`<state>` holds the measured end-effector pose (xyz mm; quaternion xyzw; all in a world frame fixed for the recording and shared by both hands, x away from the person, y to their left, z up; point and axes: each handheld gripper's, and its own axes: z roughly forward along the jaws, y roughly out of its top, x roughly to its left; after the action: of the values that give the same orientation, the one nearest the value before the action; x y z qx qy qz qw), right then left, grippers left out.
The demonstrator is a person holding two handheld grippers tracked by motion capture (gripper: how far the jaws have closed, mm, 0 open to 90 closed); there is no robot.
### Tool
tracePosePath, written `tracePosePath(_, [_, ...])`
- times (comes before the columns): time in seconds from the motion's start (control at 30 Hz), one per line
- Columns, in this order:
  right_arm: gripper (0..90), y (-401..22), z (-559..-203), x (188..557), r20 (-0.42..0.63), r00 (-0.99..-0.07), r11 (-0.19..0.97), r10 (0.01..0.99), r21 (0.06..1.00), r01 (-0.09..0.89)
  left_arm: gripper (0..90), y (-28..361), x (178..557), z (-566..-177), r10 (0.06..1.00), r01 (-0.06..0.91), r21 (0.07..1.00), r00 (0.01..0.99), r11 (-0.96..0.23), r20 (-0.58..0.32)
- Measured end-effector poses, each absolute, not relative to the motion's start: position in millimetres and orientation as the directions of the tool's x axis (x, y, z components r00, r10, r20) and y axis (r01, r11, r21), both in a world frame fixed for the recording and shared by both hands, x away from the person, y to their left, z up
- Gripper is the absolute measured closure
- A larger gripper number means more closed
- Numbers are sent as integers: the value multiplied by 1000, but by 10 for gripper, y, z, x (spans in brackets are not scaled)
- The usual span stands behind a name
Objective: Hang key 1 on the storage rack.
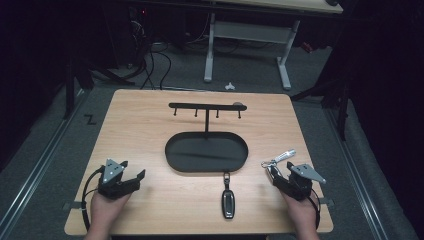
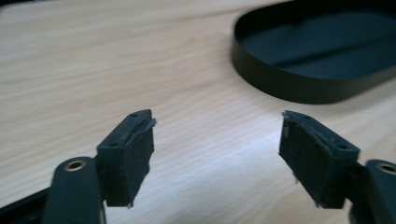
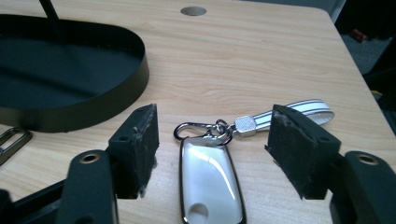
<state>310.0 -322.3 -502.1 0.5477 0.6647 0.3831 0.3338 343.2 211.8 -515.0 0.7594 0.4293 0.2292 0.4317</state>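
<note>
My right gripper (image 3: 212, 154) has jaws apart astride the fob (image 3: 210, 179), so I'd lower squarely, then close.

No text, label, brand, number or sign can be read anywhere in these views. The white key fob (image 3: 210, 182) lying on the worktop (image 1: 150, 120) shows a plain glossy face with no lettering. The dark key fob (image 1: 228, 202) is too small for any marking to be made out. A dark Z-shaped mark (image 1: 90, 119) on the floor is a shape, not legible writing.
</note>
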Motion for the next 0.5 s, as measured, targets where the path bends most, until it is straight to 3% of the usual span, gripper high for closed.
tracePosePath(0.5, [321, -3278, -5045, 3026, -63, -220, 164, 973, 864, 477, 238, 1875, 3398, -5075, 837, 411, 870, 548, -274, 5])
